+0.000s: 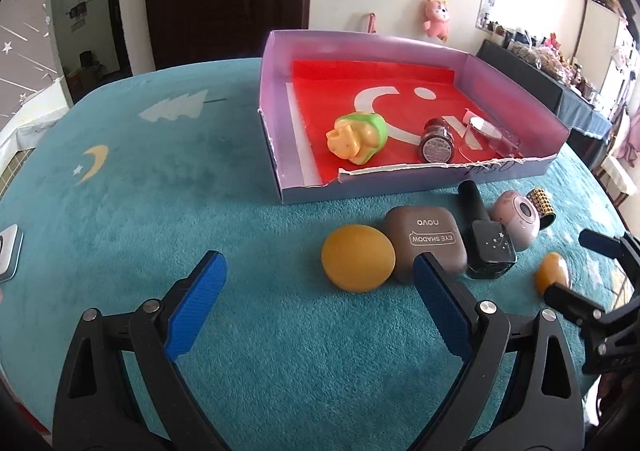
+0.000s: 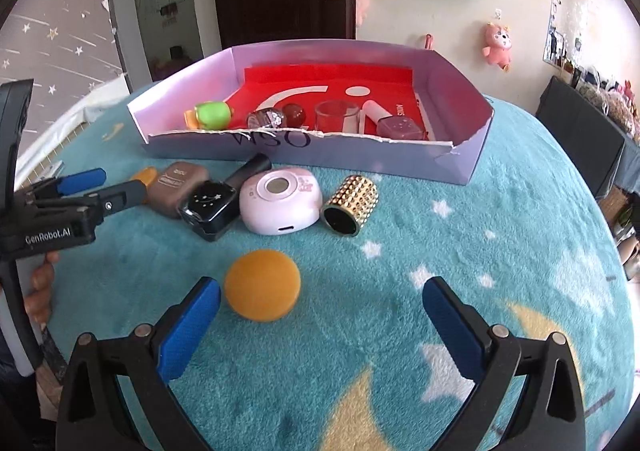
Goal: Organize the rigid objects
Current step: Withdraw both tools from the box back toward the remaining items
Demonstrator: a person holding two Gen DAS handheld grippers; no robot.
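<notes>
Both grippers stand wide open and empty above the teal plush table cover (image 1: 140,191). The left gripper (image 1: 320,279) hangs just short of a round orange ball (image 1: 358,259), which touches a taupe plastic eyeshadow case (image 1: 430,247). The right gripper (image 2: 322,301) has an orange disc-shaped puff (image 2: 262,285) near its left blue pad. Behind them lies the shallow lilac cardboard box with a red lining (image 2: 360,157), holding a green-and-yellow toy (image 1: 356,137) and small jars

Bright, even daylight fills both fisheye views, sharp at centre, with soft short shadows, mild glare on the red box floor (image 1: 340,91), and strongly curved, black-vignetted edges.
</notes>
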